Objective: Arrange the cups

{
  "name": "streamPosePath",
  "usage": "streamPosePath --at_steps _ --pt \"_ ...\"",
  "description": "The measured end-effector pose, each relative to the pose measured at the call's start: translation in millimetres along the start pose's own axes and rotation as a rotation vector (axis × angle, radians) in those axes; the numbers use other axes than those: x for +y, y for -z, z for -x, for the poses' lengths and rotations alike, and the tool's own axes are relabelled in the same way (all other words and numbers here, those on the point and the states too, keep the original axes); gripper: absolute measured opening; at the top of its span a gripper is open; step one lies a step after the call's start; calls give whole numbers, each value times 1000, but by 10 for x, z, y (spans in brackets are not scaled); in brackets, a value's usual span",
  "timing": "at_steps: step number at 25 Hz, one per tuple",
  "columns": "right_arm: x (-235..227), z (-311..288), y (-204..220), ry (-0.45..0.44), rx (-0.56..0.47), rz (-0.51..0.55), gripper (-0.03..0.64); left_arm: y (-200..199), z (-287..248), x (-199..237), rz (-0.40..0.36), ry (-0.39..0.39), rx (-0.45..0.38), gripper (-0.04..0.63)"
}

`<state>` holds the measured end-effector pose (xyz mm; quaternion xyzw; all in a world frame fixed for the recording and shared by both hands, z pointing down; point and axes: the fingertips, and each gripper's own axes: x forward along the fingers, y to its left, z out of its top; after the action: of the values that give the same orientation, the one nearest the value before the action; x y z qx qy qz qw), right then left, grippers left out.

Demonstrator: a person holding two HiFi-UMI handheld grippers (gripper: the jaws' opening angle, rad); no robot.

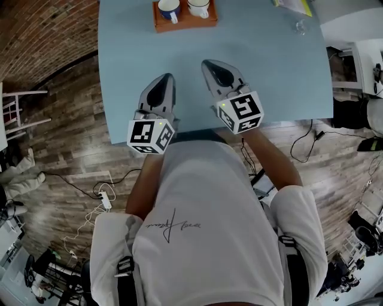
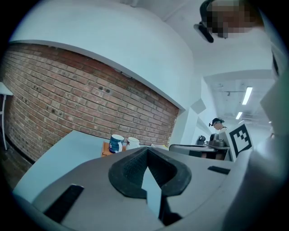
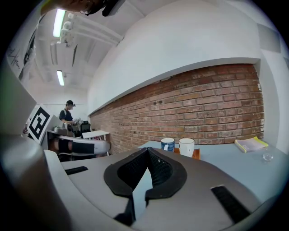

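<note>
A blue cup [image 1: 169,9] and a white cup [image 1: 199,7] stand side by side on an orange tray [image 1: 182,24] at the far edge of the light blue table [image 1: 137,54]. My left gripper [image 1: 168,77] and right gripper [image 1: 206,62] hover over the table's near part, well short of the tray, both pointing toward it. Each is shut with nothing between its jaws. The left gripper view shows the left gripper [image 2: 146,149] with the blue cup [image 2: 116,144] and white cup [image 2: 132,143] far ahead. In the right gripper view the right gripper [image 3: 147,149] faces the blue cup [image 3: 167,144] and white cup [image 3: 186,147].
A yellow notepad [image 1: 294,6] and a small clear glass [image 1: 300,27] lie at the table's far right. The notepad [image 3: 251,144] and glass [image 3: 268,157] also show in the right gripper view. A white chair [image 1: 18,110] and cables [image 1: 99,197] are on the wooden floor at left. A brick wall [image 2: 67,94] lies beyond the table.
</note>
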<state>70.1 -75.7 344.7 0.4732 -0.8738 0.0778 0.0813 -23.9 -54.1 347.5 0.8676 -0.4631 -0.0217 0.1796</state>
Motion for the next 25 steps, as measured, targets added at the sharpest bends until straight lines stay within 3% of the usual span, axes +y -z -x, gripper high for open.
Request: streamPosePath --at_steps 6,14,25 --pt "-71 340 -102 27 -24 -50 20 -67 85 -161 -1 16 -7 8" --pt "-67 723 -259 26 -33 -34 20 -97 160 -393 -28 62 -5 8" --pt "5 704 -307 7 -36 -32 18 -175 150 -399 -33 66 -14 8"
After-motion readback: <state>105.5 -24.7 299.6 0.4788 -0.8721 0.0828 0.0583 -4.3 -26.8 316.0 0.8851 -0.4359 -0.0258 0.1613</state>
